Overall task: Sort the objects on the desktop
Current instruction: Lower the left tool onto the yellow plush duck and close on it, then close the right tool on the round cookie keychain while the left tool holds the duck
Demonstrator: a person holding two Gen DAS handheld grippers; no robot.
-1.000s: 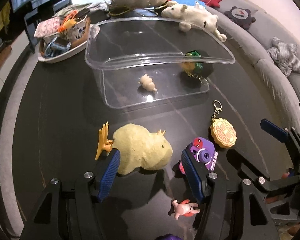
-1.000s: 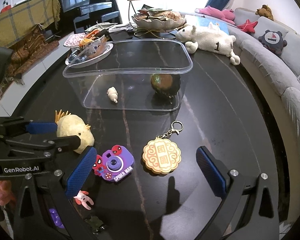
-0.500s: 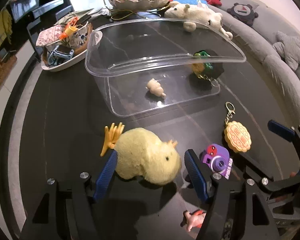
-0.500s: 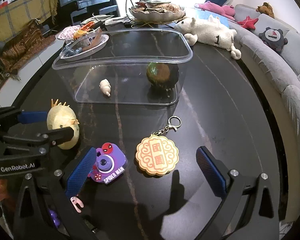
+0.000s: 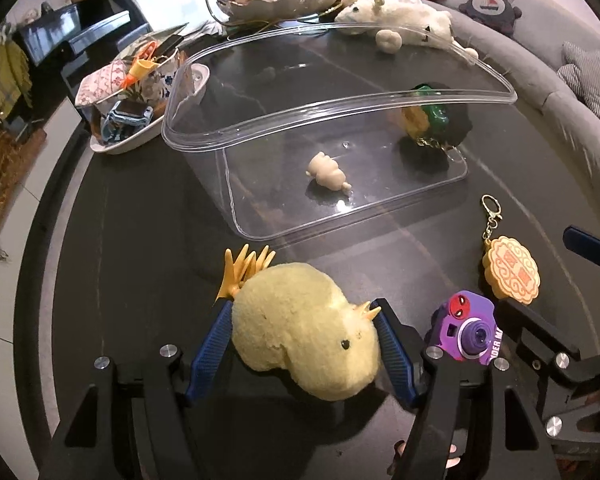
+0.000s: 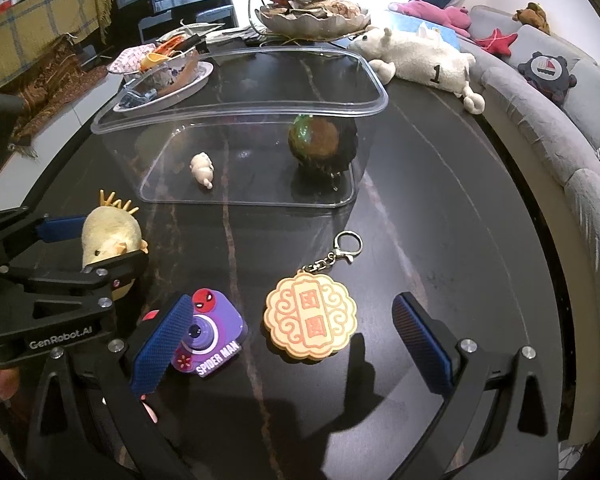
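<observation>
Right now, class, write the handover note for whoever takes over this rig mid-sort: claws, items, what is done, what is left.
Left claw: pads pressed on both sides of the yellow plush chick.
Right claw: open, empty, above the mooncake keychain.
Done: cream figurine and dark green charm lie inside the clear bin.
Left: chick, mooncake keychain and purple camera toy, all in front of the bin.

- Plush chick (image 5: 304, 344): flanks covered by blue fingers (image 5: 208, 354); in the right wrist view its lower half is behind the left gripper's black arm.
- Purple camera charm (image 5: 466, 330): lettering cut short by gripper frame; its left edge is covered in the right wrist view.
- Pink figurine (image 6: 150, 410): mostly hidden, kind unclear.
- Dark green item in clear box (image 6: 320, 142): distorted by plastic, kind unclear.
</observation>
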